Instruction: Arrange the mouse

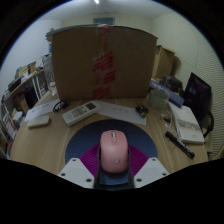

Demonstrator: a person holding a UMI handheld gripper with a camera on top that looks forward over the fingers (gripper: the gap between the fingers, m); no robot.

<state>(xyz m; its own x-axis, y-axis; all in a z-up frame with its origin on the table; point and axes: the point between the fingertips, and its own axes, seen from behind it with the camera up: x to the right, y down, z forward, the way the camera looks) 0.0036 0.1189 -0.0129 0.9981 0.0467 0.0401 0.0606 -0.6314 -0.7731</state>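
A pink mouse (113, 152) sits between my gripper's (113, 170) two fingers, its nose pointing away from me. The magenta pads (88, 158) touch it on both sides, so the gripper is shut on the mouse. Under and around it lies a dark blue round mat (82, 137) on the wooden desk (45, 145). I cannot tell whether the mouse rests on the mat or is held just above it.
A big cardboard box (105, 60) stands at the back of the desk. A white remote-like device (80, 112) and white papers (125, 110) lie beyond the mat. A notebook (188, 122) and a black pen (178, 146) lie to the right. Cluttered shelves (20, 95) stand at the left.
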